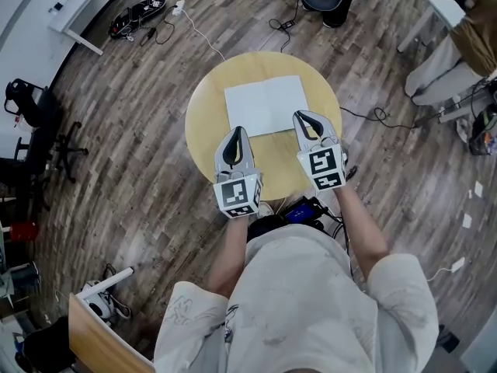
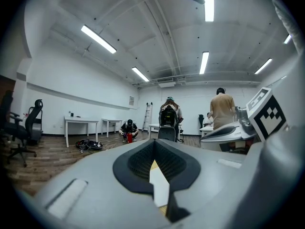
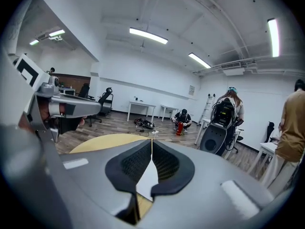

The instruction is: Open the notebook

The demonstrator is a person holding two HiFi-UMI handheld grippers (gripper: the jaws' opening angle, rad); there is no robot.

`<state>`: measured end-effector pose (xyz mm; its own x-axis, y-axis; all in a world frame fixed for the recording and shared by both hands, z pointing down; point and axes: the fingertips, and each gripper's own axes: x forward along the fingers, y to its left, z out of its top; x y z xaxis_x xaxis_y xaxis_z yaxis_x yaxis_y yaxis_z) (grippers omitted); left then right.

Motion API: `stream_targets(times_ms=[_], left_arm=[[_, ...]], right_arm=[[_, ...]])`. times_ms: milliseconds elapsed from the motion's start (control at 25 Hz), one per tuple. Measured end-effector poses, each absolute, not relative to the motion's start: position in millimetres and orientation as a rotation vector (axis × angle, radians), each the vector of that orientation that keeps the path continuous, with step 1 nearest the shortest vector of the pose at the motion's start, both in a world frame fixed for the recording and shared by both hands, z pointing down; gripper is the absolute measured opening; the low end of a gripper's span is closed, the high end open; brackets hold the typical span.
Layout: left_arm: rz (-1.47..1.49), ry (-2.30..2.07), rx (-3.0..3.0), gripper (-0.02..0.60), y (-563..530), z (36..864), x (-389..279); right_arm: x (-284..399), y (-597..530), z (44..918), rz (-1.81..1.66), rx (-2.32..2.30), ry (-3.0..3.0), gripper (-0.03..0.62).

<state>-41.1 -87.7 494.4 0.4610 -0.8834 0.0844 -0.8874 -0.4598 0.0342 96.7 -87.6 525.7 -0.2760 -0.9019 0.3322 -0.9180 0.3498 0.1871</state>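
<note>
Round wooden bench (image 1: 203, 111): at its middle the notebook (image 1: 265, 105) lies flat, apparently already spread open, while over its near half your left tongs (image 1: 238, 131) and right tongs (image 1: 300, 116) hang closed, gripping nothing.

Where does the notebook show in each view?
Head view: notebook lies open at the centre of the round table.
Left gripper view: white sliver low centre, seen through the gap behind the closed jaw tips.
Right gripper view: the same, white sliver low centre.
Shared landmark: the yellow table, seen in all three.
</note>
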Motion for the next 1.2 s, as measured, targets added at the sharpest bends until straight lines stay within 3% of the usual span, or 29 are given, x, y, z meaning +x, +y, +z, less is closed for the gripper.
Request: stream_targets(times_ms=[320,920,1200], left_arm=[[0.064,-1.572,2.636,0.018,-69,377,-30],[0.035,-1.572,2.654,0.018,-50,267,-50],[0.001,-1.567,2.679,0.018,-38,261,-56]], right_arm=[[108,-61,390,0.069,1.675,-2.299,0.008],[106,-38,256,0.148,1.828,-2.414,0.006],[111,-20,235,0.188,1.922,-2.534,0.006]])
